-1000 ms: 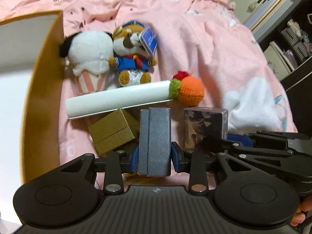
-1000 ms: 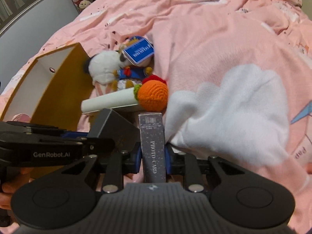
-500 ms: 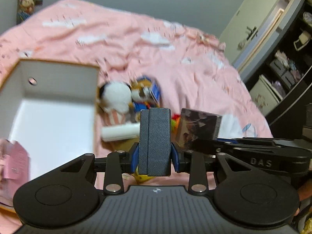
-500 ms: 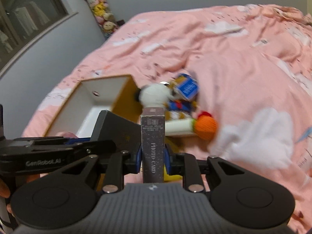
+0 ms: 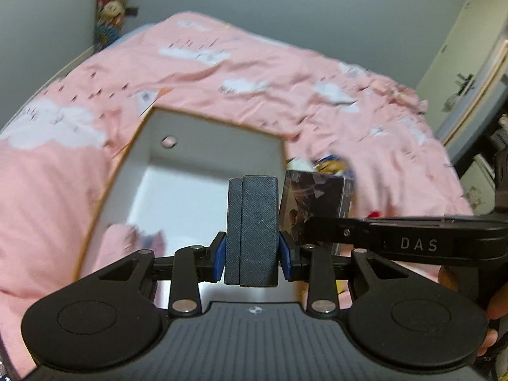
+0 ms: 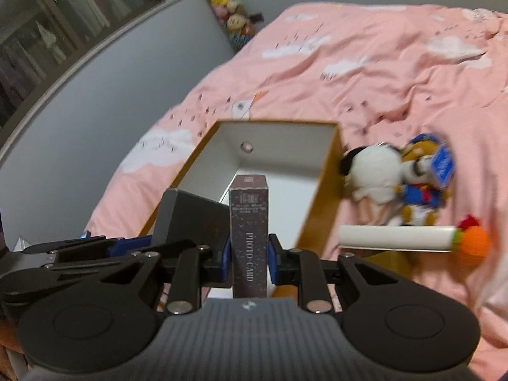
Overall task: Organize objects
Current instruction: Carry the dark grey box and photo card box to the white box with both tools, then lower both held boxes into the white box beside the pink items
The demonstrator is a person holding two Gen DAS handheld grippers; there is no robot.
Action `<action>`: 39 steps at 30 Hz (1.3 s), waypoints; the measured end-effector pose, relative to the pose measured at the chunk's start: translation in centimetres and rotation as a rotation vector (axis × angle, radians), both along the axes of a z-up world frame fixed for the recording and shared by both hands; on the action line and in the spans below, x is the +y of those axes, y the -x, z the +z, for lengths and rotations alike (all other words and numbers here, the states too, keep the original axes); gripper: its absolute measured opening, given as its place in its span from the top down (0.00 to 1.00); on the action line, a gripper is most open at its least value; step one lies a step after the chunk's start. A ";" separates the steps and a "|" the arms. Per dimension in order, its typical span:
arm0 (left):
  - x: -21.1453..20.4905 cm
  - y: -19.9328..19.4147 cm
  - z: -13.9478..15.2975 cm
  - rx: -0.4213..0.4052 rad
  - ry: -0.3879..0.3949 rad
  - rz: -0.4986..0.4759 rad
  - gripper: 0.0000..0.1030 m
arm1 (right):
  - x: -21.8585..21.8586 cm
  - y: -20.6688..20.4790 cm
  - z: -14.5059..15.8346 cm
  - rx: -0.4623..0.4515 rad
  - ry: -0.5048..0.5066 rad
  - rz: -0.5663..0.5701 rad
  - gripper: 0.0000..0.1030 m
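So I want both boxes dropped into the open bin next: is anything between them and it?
Nothing visible: the grey box and photo card box hang over the open bin, whose white floor ahead looks bare.

grey case (image 5: 250,228): matt, textured weave | photo-card box (image 6: 249,231): smooth printed card | open box (image 6: 330,190): cardboard | bedspread (image 5: 254,73): soft cloth
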State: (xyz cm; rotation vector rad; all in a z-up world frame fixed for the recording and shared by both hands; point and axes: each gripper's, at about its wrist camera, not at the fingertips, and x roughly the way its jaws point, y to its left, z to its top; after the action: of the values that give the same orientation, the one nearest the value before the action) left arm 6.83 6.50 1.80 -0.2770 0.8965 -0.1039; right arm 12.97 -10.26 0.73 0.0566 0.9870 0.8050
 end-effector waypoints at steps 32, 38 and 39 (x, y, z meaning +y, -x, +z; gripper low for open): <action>1.8 -1.5 -8.7 0.266 -0.242 -0.119 0.60 | 9.9 -0.4 -7.7 0.184 0.296 0.145 0.77; 2.4 -1.2 -8.4 0.258 -0.199 -0.114 0.57 | 10.2 -0.4 -8.3 0.194 0.307 0.136 0.77; 2.7 -1.1 -8.2 0.253 -0.177 -0.111 0.56 | 10.3 -0.4 -8.3 0.196 0.308 0.134 0.77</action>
State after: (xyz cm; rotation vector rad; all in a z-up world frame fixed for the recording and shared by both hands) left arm 7.96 9.24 -6.45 -0.0753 1.1654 -0.0932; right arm 13.33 -0.01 -7.62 -0.2014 1.3024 0.7712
